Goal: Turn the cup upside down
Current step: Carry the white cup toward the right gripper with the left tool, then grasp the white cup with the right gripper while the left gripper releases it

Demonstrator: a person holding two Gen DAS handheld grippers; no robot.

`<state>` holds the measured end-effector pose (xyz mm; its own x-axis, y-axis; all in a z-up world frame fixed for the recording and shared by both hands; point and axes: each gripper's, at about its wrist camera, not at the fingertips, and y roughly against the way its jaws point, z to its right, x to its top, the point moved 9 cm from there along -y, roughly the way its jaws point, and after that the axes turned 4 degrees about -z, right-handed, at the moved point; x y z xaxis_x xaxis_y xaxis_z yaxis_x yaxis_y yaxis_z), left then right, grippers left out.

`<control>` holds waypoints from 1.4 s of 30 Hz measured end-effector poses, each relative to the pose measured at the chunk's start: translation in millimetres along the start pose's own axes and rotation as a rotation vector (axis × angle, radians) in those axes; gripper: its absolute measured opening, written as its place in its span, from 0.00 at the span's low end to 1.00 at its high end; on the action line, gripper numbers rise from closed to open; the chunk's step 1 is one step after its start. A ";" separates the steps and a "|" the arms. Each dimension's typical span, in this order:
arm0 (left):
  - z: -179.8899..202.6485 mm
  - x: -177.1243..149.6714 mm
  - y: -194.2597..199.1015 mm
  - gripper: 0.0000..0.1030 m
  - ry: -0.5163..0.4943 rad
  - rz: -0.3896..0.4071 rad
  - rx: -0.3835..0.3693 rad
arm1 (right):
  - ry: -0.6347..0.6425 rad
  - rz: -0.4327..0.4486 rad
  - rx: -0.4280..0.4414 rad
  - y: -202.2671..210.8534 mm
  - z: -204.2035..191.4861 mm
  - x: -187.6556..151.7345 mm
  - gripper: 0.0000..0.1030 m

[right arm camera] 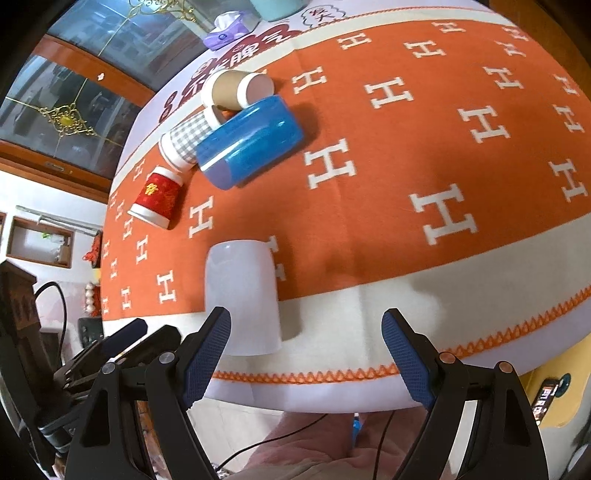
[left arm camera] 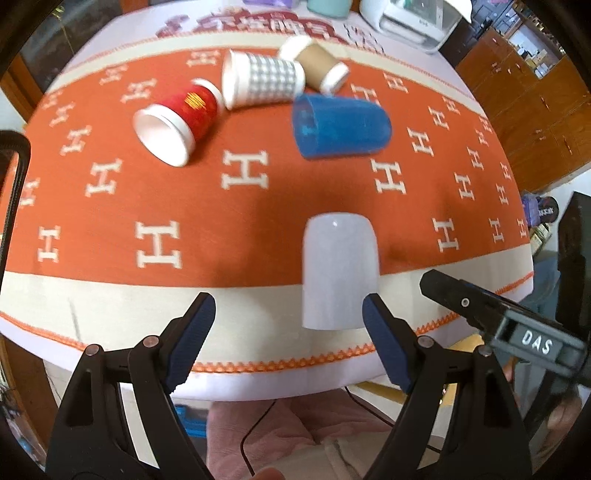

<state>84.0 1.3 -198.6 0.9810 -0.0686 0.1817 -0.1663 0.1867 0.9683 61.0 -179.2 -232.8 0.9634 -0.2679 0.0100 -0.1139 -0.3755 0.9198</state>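
A white cup (left arm camera: 339, 271) stands upside down near the table's front edge; it also shows in the right wrist view (right arm camera: 242, 295). My left gripper (left arm camera: 288, 326) is open and empty, just in front of and left of it. My right gripper (right arm camera: 306, 341) is open and empty, with the cup beside its left finger. Further back a blue cup (left arm camera: 340, 125) (right arm camera: 251, 142), a red cup (left arm camera: 175, 123) (right arm camera: 157, 195), a checked cup (left arm camera: 262, 77) (right arm camera: 184, 142) and a brown cup (left arm camera: 314, 62) (right arm camera: 234, 88) lie on their sides.
An orange cloth with white H marks (left arm camera: 243, 206) covers the table. A white appliance (left arm camera: 410, 18) and a teal container (left arm camera: 328, 5) stand at the back. A tissue box (right arm camera: 227, 31) sits at the far edge. The right gripper's body (left arm camera: 517, 328) shows at the right.
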 end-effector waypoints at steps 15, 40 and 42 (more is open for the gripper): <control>-39.6 -3.6 -14.4 0.60 0.106 0.014 -0.009 | 0.051 -0.153 0.130 -39.9 -32.3 11.1 0.82; -62.4 40.4 -36.4 0.60 0.061 0.085 0.042 | 0.070 -0.288 0.190 -96.5 -48.6 34.3 0.63; -59.2 43.1 -37.7 0.60 0.038 0.083 0.047 | 0.085 -0.284 0.183 -96.2 -50.3 33.6 0.62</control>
<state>138.4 49.4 -237.4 0.9664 -0.0175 0.2563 -0.2512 0.1444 0.9571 116.5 -107.4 -301.2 0.9788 -0.0578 -0.1963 0.1273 -0.5792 0.8052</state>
